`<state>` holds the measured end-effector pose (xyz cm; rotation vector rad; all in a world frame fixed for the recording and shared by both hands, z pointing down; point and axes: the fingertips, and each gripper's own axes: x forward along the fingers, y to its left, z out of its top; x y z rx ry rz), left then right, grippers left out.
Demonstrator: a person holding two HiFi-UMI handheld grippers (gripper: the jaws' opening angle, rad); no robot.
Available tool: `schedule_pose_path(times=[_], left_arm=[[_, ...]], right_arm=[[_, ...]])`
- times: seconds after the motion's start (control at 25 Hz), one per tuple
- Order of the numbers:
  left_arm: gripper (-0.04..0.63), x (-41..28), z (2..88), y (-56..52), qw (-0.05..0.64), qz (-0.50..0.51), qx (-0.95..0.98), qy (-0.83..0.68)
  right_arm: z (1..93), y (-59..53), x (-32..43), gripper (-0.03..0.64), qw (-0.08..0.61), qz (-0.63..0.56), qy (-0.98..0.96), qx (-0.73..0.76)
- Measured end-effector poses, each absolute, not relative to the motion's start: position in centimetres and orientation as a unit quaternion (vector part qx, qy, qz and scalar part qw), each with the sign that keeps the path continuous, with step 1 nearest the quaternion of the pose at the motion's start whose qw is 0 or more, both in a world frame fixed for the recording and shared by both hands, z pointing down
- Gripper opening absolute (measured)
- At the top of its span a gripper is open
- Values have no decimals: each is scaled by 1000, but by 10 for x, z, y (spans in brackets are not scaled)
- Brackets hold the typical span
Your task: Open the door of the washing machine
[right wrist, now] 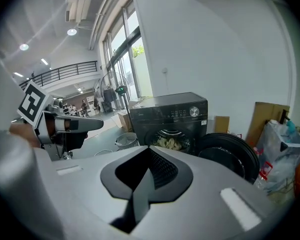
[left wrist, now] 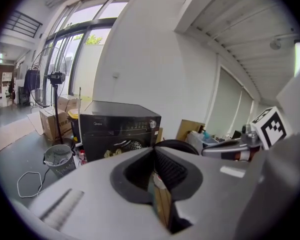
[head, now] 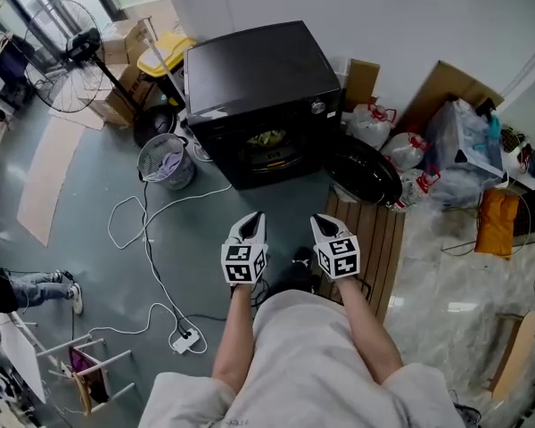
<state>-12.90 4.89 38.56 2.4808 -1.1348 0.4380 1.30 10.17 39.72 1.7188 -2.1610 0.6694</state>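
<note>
1. The washing machine (head: 259, 78) stands on the floor (head: 89, 185). Its round door (head: 366, 169) is swung open to the right, and laundry (head: 269, 138) shows inside.
2. The left hand-held gripper (head: 248, 228) is in front of the machine, well apart from it, jaws together and empty.
3. The right hand-held gripper (head: 326, 228) is just beside the left one, also closed on nothing.

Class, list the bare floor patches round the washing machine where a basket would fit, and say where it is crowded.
Free: grey floor between the cardboard sheet and the white cable; the pale floor right of the wooden slats. Crowded: the mesh bin, boxes and fan left of the washing machine; its open door and plastic bags to the right.
</note>
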Motion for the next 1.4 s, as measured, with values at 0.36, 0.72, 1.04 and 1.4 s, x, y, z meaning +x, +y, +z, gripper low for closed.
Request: schedule_pose_path(times=[0.36,0.72,1.04,1.4], left_arm=[[56,-130,389,51,210,172,873,-404],[57,-125,385,56,214,164,881,-390],[57,-118,386,60,223,159,884,-379],[55,-117,387,57,231,149,882,-384]], right_arm=[[394,99,13,0,140,236,-752,599],[395,101,14,0,143,240,-752,598],[399,105,9,0,150,239,-761,584],[401,105,13,0,149,241,-762,583]])
